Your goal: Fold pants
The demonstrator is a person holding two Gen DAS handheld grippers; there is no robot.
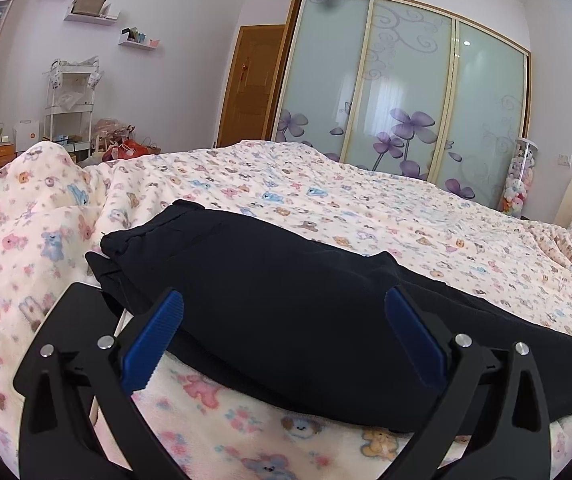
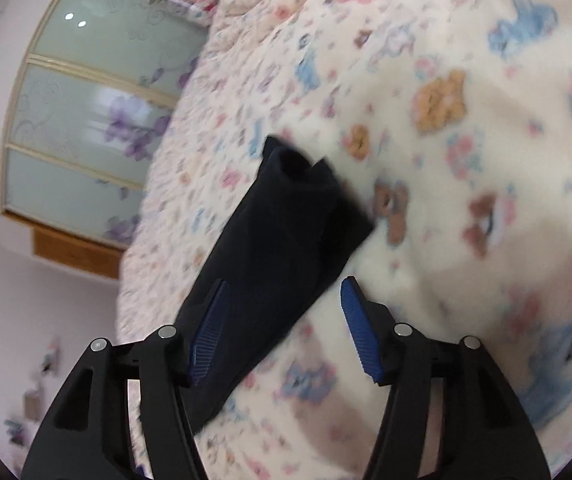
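Dark navy pants (image 1: 269, 296) lie folded in a thick bundle on a cream bedspread with teddy-bear print (image 1: 326, 200). My left gripper (image 1: 283, 302) is open, its blue-padded jaws spread wide on either side of the near edge of the bundle, holding nothing. In the right wrist view the pants (image 2: 281, 240) lie as a long dark strip on the bedspread (image 2: 466, 160). My right gripper (image 2: 283, 292) is open above the strip's near end and grips nothing. That view is tilted and blurred.
A wardrobe with frosted sliding doors and purple flowers (image 1: 398, 92) stands behind the bed, next to a wooden door (image 1: 251, 84). A white shelf rack (image 1: 71, 96), boxes and bags stand at the far left. A tube of plush toys (image 1: 520, 176) stands at the right.
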